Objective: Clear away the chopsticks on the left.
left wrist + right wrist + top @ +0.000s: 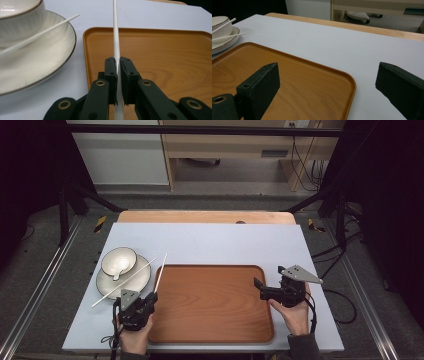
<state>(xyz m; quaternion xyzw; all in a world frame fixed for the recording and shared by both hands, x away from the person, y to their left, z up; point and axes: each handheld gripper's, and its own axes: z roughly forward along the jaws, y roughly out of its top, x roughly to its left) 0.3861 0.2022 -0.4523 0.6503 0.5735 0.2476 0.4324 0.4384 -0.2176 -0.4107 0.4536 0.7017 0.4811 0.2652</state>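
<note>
The thin white chopstick (115, 37) is pinched between the fingers (110, 72) of the left gripper (150, 298), its shaft running forward and up over the left rim of the rounded wooden tray (220, 320). By the look of it, the work is moving tableware onto the tray, and it is at an early stage: the tray's floor is bare, and this first chopstick is lifted but not yet laid down. The second white chopstick (122, 283) rests across the round white plate (107, 285), leaning on the white bowl (118, 260) that stands on it, left of the tray on the pale bench (225, 245).

The left hand (134, 332) holds its gripper near the tray's front left corner, pointing forward. The right gripper (261, 289) has its fingers (262, 85) spread wide with nothing between them, hovering over the tray's right edge and aimed leftward; the right hand (295, 312) grips it from below.
</note>
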